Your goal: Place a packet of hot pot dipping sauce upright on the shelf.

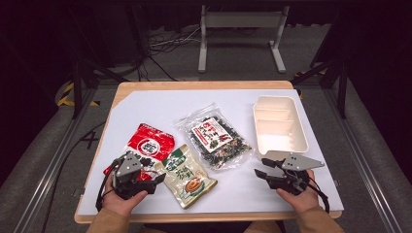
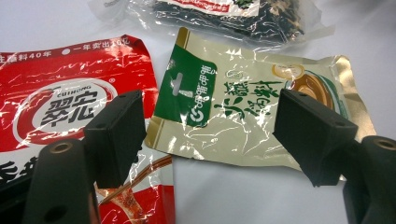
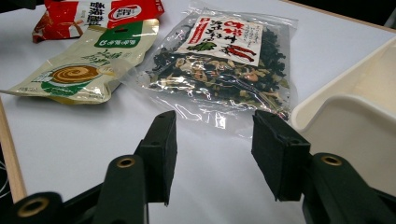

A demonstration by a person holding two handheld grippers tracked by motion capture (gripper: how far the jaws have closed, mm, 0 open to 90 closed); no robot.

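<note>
Left gripper view: left claw (image 2: 210,140) wide open w/ nothing between the jaws, hovering low over the green pouch (image 2: 243,116) just ahead. Pouch's long axis runs diagonally, hang-hole end toward the red pack (image 2: 70,102). Left hand's nearer imo. Right claw (image 3: 212,154) also open and empty, facing the seaweed bag (image 3: 224,65), tray (image 3: 355,116) beside it.

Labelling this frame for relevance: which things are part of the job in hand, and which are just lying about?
In the job:
- left gripper, jaws open, over the red packet and green-gold packet
- right gripper, jaws open, facing the clear seaweed bag
- white tray, probably where the packets go

Lying about:
- metal stand behind the table
- floor cables
</note>
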